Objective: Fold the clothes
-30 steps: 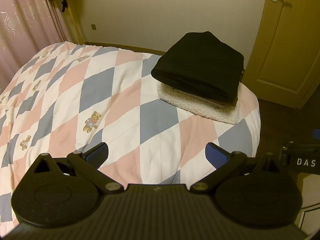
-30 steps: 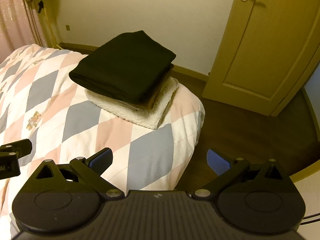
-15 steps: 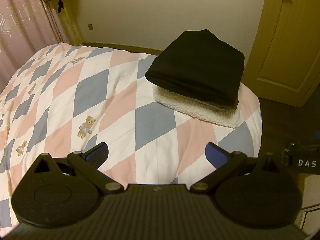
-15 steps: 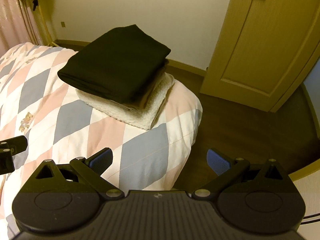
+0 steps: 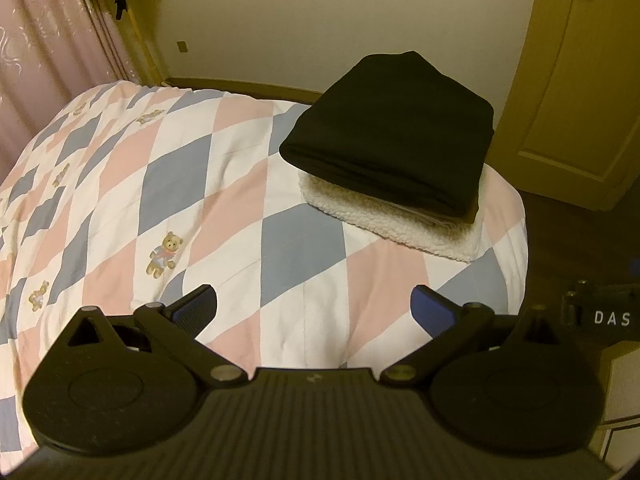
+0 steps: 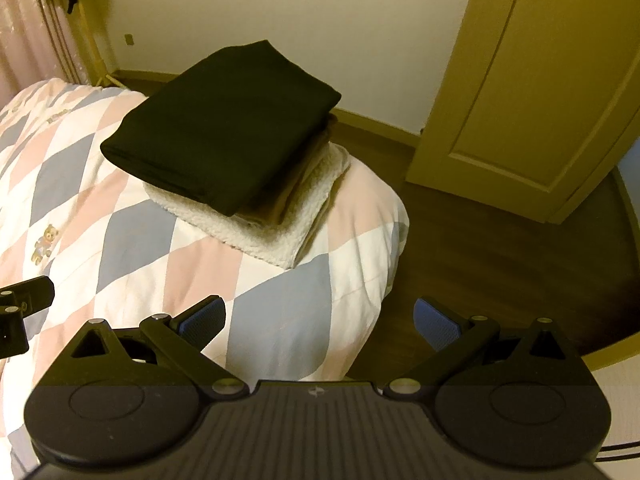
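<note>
A: Where are the clothes?

B: Stacked at the far corner of the bed [image 5: 280,208], near the door [image 6: 532,92]. A folded black garment [image 5: 396,136] lies on top, a tan piece [image 6: 288,200] is under it, and a white fleece [image 5: 384,220] is at the bottom, on the diamond-patterned quilt.

A: And the grippers?

B: The left gripper [image 5: 314,306] hangs above the quilt, jaws wide with nothing between them. The right gripper [image 6: 318,318] is over the bed's edge and the floor [image 6: 500,264], jaws also spread wide and empty. Both are well apart from the stack.
</note>
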